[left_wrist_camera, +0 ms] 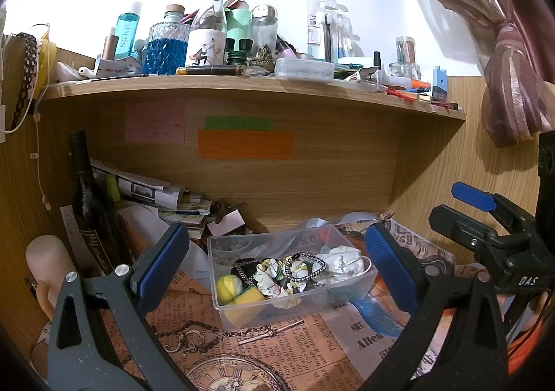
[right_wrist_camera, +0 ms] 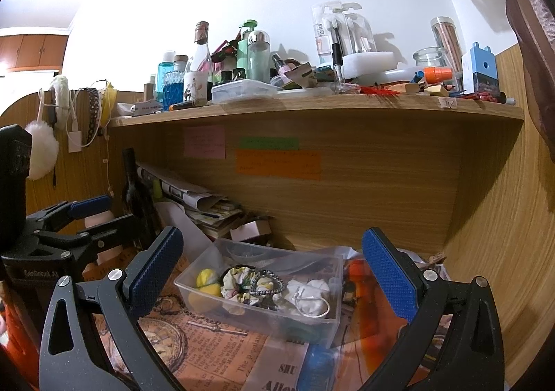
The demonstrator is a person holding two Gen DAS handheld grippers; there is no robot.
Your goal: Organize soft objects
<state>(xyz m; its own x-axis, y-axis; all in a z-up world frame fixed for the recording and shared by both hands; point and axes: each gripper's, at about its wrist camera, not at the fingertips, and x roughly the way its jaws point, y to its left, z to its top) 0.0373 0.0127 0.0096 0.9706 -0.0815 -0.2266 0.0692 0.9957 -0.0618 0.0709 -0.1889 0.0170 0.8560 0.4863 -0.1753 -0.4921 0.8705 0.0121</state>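
Left tool (left_wrist_camera: pixel 277 262): jaws spread wide, holding nothing, blue pads either side of the clear plastic bin (left_wrist_camera: pixel 360 281) without touching it. Right tool (right_wrist_camera: pixel 274 273): likewise wide and empty, pads flanking the same bin from slightly further right. Each tool shows at the edge of the other's view, side by side, apart.

Worktop (left_wrist_camera: pixel 301 346): covered with vintage newspaper-print paper showing a pocket-watch picture, nearest the cameras. A blue object (left_wrist_camera: pixel 373 316) lies under clear film just right of the bin.

Bin sits on the paper, roughly mid-worktop, close below the back panel. Contents, left to right: yellow soft ball (left_wrist_camera: pixel 227 287) with a yellow sponge-like piece in front of it; floral scrunchie (left_wrist_camera: pixel 274 278) in the middle; black-and-white braided hair tie (left_wrist_camera: pixel 307 266) lying over the scrunchie; white fabric item with loop, possibly a face mask (left_wrist_camera: pixel 343 261), at the right end. Items overlap; what lies beneath cannot be made out.

Behind, toward the back left corner: dark wine bottle (left_wrist_camera: pixel 92 203), upright, with a pile of papers (left_wrist_camera: pixel 156 193) leaning beside it.

Back panel: pink, green and orange sticky notes (left_wrist_camera: pixel 244 145); writing illegible.

Above: shelf (left_wrist_camera: pixel 242 87) crowded with bottles, jars and pens.
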